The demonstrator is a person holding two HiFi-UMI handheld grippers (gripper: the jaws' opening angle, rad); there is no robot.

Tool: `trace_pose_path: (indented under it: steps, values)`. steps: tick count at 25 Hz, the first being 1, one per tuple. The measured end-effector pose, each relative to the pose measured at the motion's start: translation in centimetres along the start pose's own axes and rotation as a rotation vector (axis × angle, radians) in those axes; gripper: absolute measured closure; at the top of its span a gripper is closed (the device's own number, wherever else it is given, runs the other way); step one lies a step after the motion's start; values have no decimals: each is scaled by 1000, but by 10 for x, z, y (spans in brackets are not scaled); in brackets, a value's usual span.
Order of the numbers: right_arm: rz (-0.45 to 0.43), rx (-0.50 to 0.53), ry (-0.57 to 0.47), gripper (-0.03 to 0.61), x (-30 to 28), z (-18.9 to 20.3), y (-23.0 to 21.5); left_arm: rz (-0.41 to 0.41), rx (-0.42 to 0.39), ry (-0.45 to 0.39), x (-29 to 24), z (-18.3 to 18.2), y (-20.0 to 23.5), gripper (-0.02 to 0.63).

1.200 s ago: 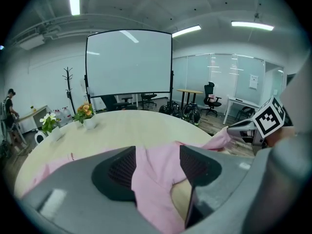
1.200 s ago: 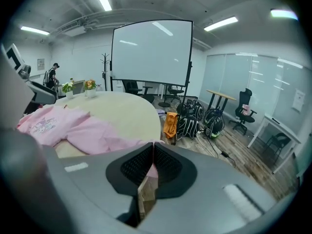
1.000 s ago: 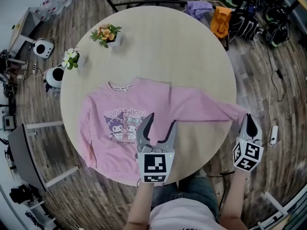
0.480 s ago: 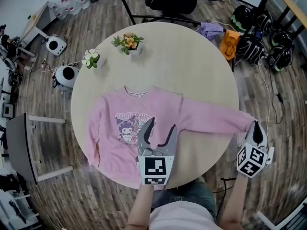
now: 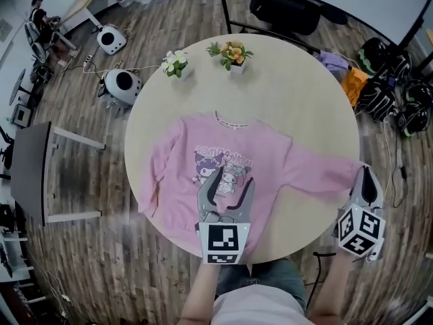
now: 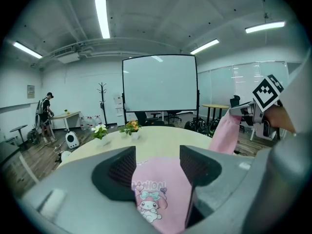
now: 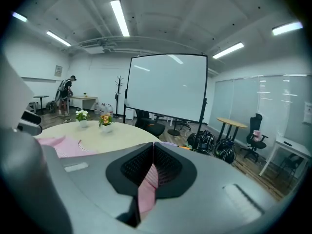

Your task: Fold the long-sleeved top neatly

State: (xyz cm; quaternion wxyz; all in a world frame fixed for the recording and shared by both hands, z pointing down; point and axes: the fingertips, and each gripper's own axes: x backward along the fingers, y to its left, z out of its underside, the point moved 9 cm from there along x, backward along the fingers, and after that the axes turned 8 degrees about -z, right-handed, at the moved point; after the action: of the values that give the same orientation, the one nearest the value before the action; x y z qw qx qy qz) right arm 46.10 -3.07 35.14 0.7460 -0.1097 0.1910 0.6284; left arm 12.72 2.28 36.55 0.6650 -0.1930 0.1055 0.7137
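Note:
A pink long-sleeved top (image 5: pixel 223 171) with cartoon print lies flat on the round table (image 5: pixel 284 93), front up. Its right sleeve (image 5: pixel 325 175) stretches to the table's right edge. My right gripper (image 5: pixel 366 180) is shut on the sleeve cuff (image 7: pixel 145 186), which shows as pink ribbed cloth pinched between the jaws. My left gripper (image 5: pixel 226 189) hovers open over the top's lower front, with the print (image 6: pixel 148 201) between its jaws. The left sleeve (image 5: pixel 157 181) lies along the body's left side.
Two small flower pots (image 5: pixel 233 54) (image 5: pixel 174 63) stand at the table's far edge. A grey desk (image 5: pixel 34 175) is on the left, white round devices (image 5: pixel 122 85) on the floor, bags and helmets (image 5: pixel 385 90) at the right. A projection screen (image 6: pixel 159 86) stands behind.
The head view has shifted, so the table and top sit further right and higher. My right gripper still holds the sleeve cuff at the table's right edge. The left gripper stays open over the top.

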Motion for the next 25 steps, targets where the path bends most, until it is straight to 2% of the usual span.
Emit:
trace_pose_path:
  steps: [5,10,25]
  values:
    - [-63,26,-18,546,-10,-18,47,-54,28,-7,16,10,35,333]
    - [-63,37,-12,546,-15,-31,91,-57,47,-22,23,12,74,333]
    - [30,-19,-21,546,-39,-75,230,76,36,-48,18,17,198,333]
